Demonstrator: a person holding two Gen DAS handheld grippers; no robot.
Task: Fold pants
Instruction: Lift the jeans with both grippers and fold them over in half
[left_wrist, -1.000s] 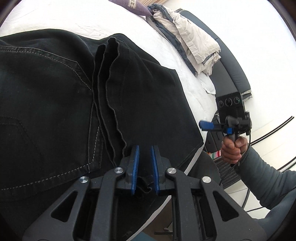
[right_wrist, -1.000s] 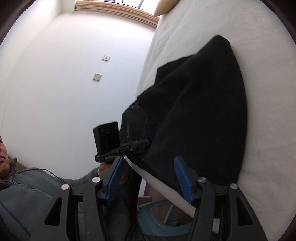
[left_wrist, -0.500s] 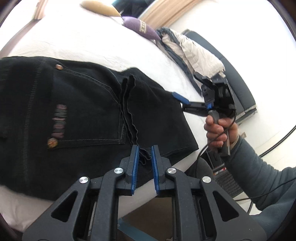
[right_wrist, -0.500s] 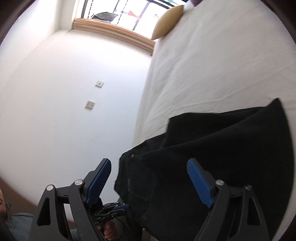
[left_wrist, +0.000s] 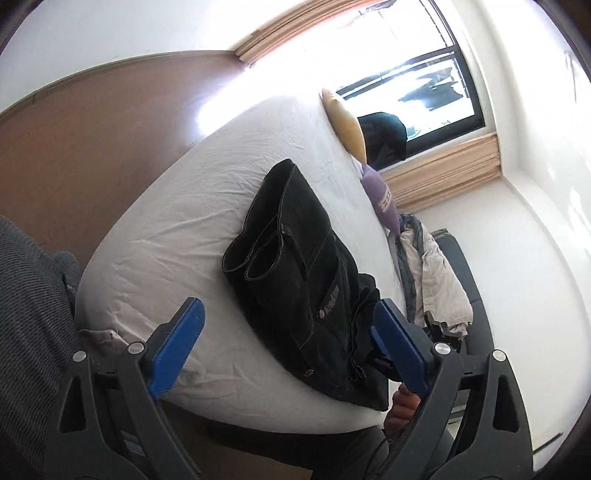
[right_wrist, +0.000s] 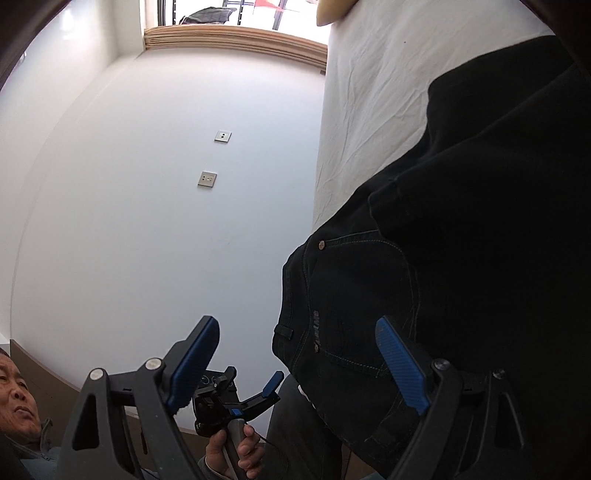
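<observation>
Left wrist view
Left gripper (left_wrist: 288, 347): its jaws stood wide apart and held nothing; it hung above the near edge of the bed.
Pants (left_wrist: 295, 258): black, folded into a thick bundle, they lay on the white sheet of the bed (left_wrist: 177, 229), toward its near right side; the two leg openings faced left and one pocket with a small label faced up.
Right gripper (left_wrist: 441, 330): only a dark part of it showed behind the left gripper's right finger, at the right end of the pants; from this view one cannot tell how its jaws stood.
Right hand (left_wrist: 400, 408): partly hidden, below the edge of the mattress.
Pillows: a yellow pillow (left_wrist: 347, 123) and a purple pillow (left_wrist: 382, 201) lay along the far side of the bed.
Other clothes: a pile of light clothes (left_wrist: 432, 273) lay on a dark bench (left_wrist: 467, 273) beside the bed.
Window (left_wrist: 413, 88): bright, behind the bed.

Right wrist view
Right gripper (right_wrist: 295, 363): its jaws were wide and empty, just beside the pants.
Pants (right_wrist: 480, 221): they filled the right side, lying on the bed (right_wrist: 373, 92) and hanging a little over its edge; a back pocket with a rivet faced the camera.
Left gripper (right_wrist: 236, 397): low in the view, held by the left hand (right_wrist: 236, 448), apart from the pants, with its jaws open.
Wall (right_wrist: 147, 221): white, with two sockets (right_wrist: 207, 179).
</observation>
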